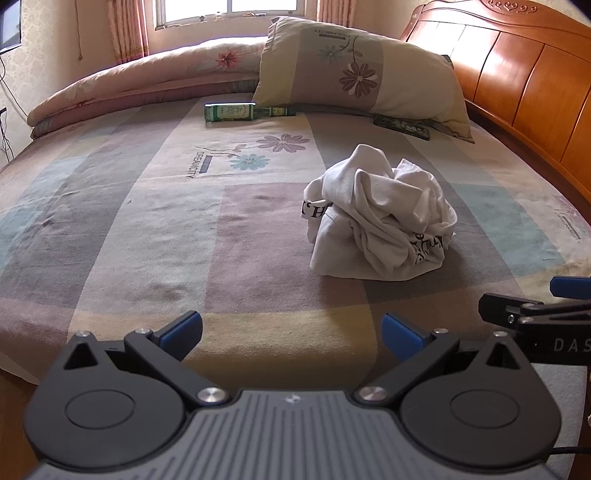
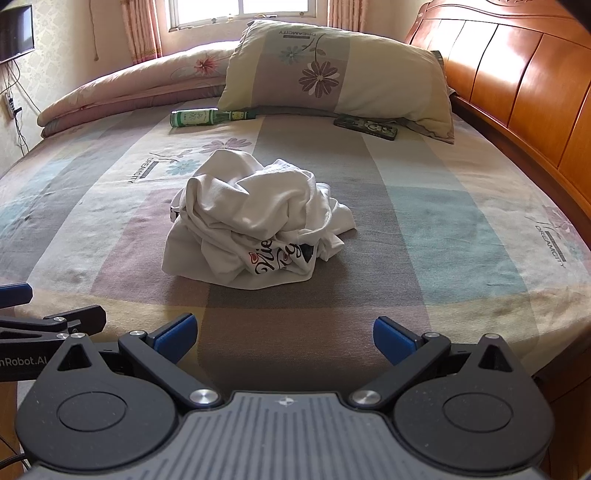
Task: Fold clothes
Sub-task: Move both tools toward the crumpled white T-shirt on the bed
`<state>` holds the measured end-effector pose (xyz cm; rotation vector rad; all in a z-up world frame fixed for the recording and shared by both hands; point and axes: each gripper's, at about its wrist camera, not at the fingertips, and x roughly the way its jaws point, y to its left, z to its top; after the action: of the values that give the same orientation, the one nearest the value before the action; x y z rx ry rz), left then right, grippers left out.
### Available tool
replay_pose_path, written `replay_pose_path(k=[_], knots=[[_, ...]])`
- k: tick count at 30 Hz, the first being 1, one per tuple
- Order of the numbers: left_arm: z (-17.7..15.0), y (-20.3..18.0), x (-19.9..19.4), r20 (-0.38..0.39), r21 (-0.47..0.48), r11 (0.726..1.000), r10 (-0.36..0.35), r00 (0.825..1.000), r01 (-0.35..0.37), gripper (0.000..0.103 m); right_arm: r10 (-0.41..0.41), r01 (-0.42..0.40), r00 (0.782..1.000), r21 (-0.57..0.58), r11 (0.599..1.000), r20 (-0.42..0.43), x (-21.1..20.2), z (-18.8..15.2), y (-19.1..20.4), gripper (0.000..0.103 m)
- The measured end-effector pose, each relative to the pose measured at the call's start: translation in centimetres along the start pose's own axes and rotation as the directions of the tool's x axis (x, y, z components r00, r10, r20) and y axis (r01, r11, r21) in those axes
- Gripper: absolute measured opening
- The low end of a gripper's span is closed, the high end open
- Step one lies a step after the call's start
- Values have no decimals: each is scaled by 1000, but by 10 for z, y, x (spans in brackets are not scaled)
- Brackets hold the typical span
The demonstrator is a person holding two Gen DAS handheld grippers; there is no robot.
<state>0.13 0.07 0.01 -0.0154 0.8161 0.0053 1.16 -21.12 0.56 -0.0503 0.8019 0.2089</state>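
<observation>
Both claws spread, empty | white shirt crumpled on bed | red heart print: right view only

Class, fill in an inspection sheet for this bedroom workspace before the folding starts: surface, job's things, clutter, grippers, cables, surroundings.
Surface: patchwork bedsheet on the bed, slightly wrinkled.
Job's things: one white printed T-shirt, crumpled in a heap mid-bed, unfolded.
Clutter: green glass bottle lying on its side; phone in a patterned case by the pillow; folded quilt at the far edge.
Grippers: left gripper and right gripper both open, empty, short of the shirt.
Cables: wall wires at left.
Surroundings: wooden headboard, window, curtains.
</observation>
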Motion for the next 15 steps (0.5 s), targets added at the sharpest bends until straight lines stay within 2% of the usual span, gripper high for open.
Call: replay_pose_path(k=[15], knots=[[1,-1,3,1,1,1000,6,1000,-6,102,-3,3,1000,-2,1000,0,2,4,0,103]])
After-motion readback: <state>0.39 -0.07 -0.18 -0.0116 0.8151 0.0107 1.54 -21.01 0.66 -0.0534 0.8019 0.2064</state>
